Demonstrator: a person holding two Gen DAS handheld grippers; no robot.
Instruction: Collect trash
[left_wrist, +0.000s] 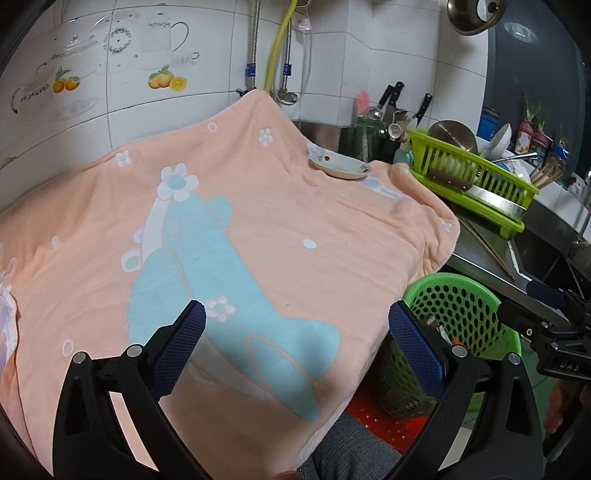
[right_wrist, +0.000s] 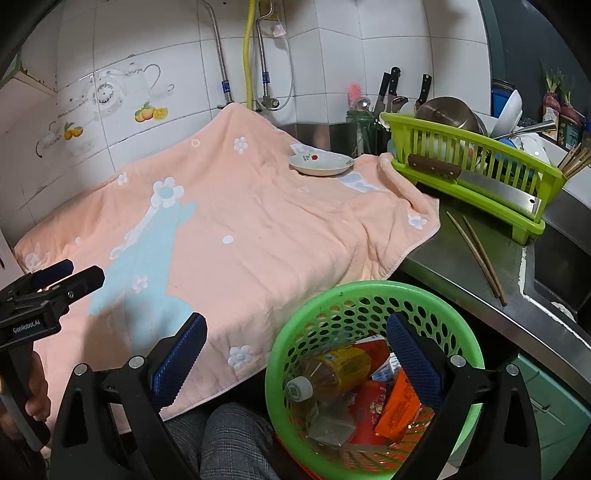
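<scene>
Two tongs, both spread wide, neither gripping nor touching anything: left tongs (left_wrist: 297, 341) hovering over the near edge of the peach towel (left_wrist: 258, 229) draped over the tabletop, right tongs (right_wrist: 295, 347) hanging above the green basket (right_wrist: 369, 291) beside the towel's corner. Inside the basket, trash piled together: one plastic bottle (right_wrist: 332, 371) with a yellow label and white cap, lying on its side, one orange wrapper (right_wrist: 400, 404), some red packaging (right_wrist: 367, 406), a few smaller pieces too jumbled to count. One small dish (right_wrist: 320, 164) resting on the towel's far side, just beside one lime-green dish rack (right_wrist: 476, 173) crowded with bowls and a pot lid. Two chopsticks (right_wrist: 476, 254) lying on the bare steel tabletop (right_wrist: 461, 291) near the rack. Three black knife handles (right_wrist: 391, 83) standing against the tiled wall. Basket bottom partly hidden behind the right tongs' fingers; tabletop under the towel fully covered; grey checked trousers (right_wrist: 229, 439) cut off at the lower edge.
</scene>
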